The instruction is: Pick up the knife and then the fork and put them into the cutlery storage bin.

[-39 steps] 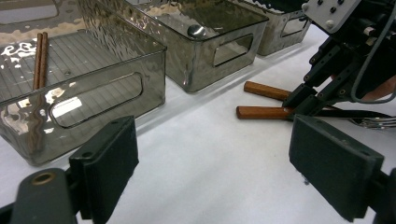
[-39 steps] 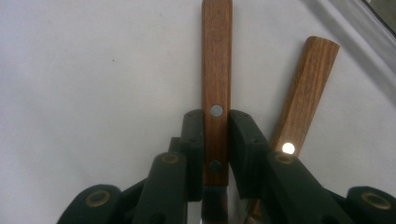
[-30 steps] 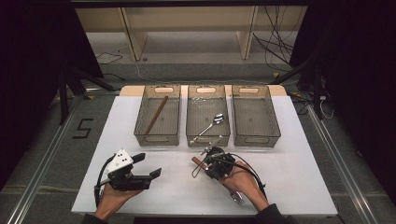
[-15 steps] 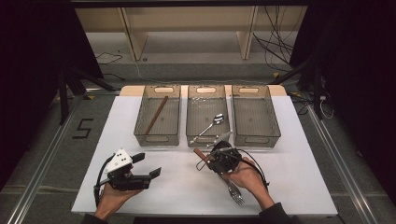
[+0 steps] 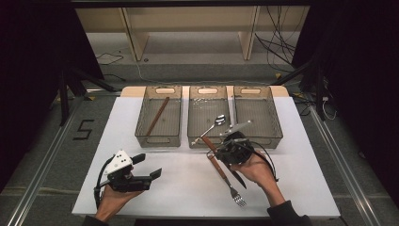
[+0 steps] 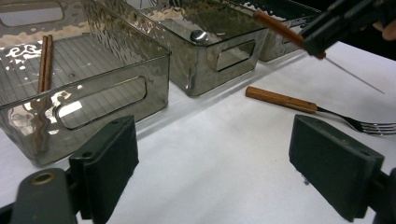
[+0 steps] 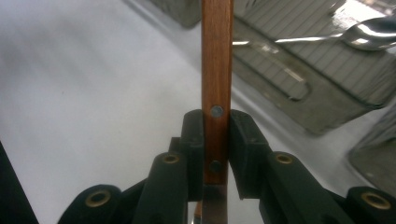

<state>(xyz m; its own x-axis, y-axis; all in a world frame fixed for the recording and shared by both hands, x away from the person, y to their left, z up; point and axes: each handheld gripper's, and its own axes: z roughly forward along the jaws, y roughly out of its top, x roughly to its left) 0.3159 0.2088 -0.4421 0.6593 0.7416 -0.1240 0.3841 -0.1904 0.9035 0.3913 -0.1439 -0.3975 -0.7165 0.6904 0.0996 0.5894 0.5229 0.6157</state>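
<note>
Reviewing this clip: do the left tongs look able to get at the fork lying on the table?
Probably yes. The left tongs stand open and empty, with bare table between them and the fork. The right tongs, shut on a knife, hover near its handle and might crowd it.

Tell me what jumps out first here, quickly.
The right gripper is shut on a wooden-handled knife, lifted near the middle bin. A fork lies on the white table beside it. The left gripper hangs open, front left.
</note>
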